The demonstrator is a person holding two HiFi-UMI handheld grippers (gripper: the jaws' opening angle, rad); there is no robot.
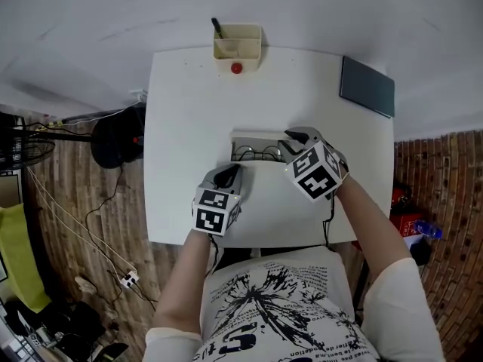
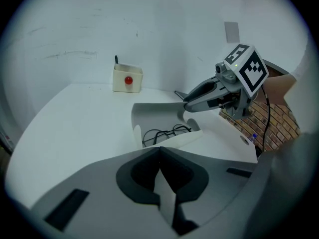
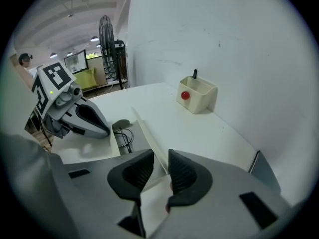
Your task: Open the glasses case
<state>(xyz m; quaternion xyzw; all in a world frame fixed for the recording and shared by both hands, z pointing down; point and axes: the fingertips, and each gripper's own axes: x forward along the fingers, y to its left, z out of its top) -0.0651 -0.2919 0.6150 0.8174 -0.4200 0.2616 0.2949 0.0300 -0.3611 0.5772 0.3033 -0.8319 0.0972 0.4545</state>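
The glasses case (image 1: 256, 151) lay open near the middle of the white table (image 1: 189, 127), just ahead of the person. Its long axis ran left to right across the head view. The opening faced up, and the lid (image 3: 148, 138) was raised along the far side. A pair of glasses (image 1: 256, 154) lay inside, along the same axis.

The left gripper (image 2: 159, 151) was clenched on the near white edge of the case. The right gripper (image 3: 160, 156) had its jaws narrowly apart with the lid's thin edge between them, and a gap showed beside one pad.

A cream pen holder (image 1: 238, 45) with a small red ball (image 1: 236, 68) in front of it stood at the table's far edge. A dark flat panel (image 1: 367, 87) lay at the far right corner. The table stood against a white wall (image 1: 113, 13). The floor (image 1: 83, 194) was wood-patterned, with a fan (image 1: 23, 148) at the left.
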